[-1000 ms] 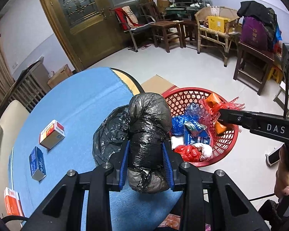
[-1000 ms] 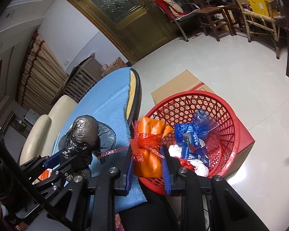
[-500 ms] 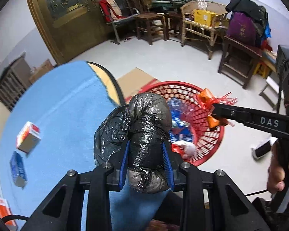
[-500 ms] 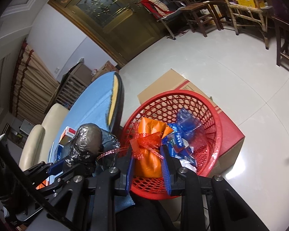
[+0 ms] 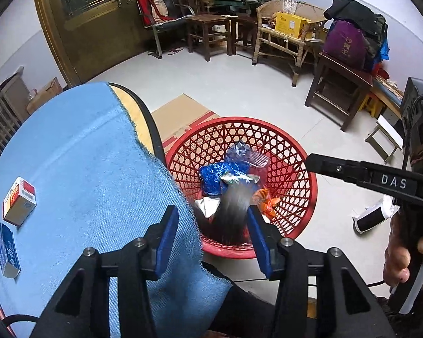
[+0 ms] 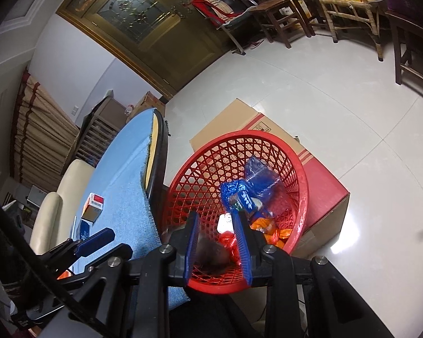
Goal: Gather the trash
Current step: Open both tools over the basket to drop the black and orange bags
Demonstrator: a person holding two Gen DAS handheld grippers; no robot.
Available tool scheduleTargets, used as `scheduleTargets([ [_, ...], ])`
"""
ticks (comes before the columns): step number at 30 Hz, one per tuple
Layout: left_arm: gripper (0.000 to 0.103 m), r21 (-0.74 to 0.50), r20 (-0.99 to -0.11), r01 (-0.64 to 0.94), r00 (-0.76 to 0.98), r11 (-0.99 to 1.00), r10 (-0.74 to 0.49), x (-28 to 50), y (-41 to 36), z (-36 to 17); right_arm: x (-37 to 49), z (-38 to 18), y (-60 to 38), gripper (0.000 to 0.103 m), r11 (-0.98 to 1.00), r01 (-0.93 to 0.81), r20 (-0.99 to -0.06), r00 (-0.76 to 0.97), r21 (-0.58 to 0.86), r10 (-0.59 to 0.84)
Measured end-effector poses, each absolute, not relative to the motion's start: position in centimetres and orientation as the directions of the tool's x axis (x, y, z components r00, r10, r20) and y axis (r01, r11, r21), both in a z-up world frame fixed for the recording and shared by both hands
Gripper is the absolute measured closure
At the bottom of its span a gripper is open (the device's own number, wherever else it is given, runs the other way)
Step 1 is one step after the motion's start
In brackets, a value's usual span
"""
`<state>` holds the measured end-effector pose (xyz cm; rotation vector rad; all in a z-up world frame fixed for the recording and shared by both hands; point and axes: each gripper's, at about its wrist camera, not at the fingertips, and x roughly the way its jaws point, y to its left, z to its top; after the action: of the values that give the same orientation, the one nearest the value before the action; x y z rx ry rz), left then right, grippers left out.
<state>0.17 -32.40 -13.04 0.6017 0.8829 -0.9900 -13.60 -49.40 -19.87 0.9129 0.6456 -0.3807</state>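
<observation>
A red mesh basket (image 5: 282, 146) (image 6: 270, 146) stands on the floor beside the table, holding blue, orange and red wrappers. My left gripper (image 5: 211, 231) is open above the basket's near rim. A black trash bag (image 5: 234, 202), blurred by motion, is falling between its fingers into the basket; it also shows in the right wrist view (image 6: 211, 253). My right gripper (image 6: 217, 239) is open over the basket, with the orange bag (image 6: 270, 229) lying inside below it. The orange bag also shows in the left wrist view (image 5: 263, 200).
A round table with a blue cloth (image 5: 79, 174) sits left of the basket, carrying a red-and-white box (image 5: 19, 201) and a blue box (image 5: 7, 250). A cardboard box (image 6: 318, 180) lies under the basket. Wooden chairs (image 5: 211, 31) stand across the floor.
My left gripper opened and let go of the black bag, which is dropping into the basket. My right gripper opened and released the orange bag into the basket.
</observation>
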Motion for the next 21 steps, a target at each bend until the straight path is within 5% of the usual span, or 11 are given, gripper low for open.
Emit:
scheduleTargets([
  [21,0.049,0.046,-0.802,0.700,0.451,0.713,-0.391,6.5,-18.1,-11.2,-8.1,-17.7,-44.0,0.074,0.682,0.487,-0.685,0.728,0.546,0.029],
])
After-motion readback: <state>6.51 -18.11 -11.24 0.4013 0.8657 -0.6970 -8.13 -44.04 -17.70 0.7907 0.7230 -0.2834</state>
